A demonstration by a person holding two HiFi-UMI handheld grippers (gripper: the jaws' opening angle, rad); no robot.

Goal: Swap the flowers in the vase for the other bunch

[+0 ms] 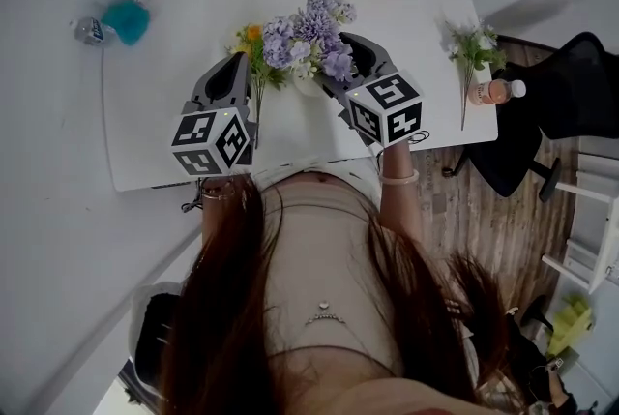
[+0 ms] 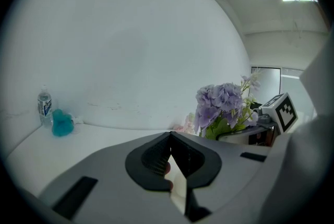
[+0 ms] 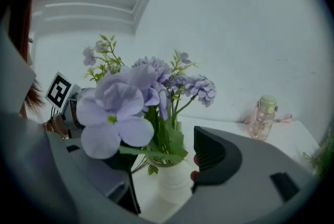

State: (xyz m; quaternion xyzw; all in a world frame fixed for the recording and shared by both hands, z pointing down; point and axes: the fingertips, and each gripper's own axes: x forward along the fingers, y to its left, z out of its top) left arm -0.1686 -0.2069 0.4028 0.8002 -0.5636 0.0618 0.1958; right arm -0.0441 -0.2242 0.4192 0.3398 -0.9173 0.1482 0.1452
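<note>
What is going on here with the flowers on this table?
A person holds a gripper in each hand over a white table. The right gripper stands open around the white vase of purple flowers. The left gripper is shut on nothing beside it. Another bunch lies near the table's right edge.

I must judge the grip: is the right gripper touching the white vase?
Cannot tell. In the right gripper view the vase stands between the right gripper's open jaws; no gap shows at one jaw, flowers hide the other.
</note>
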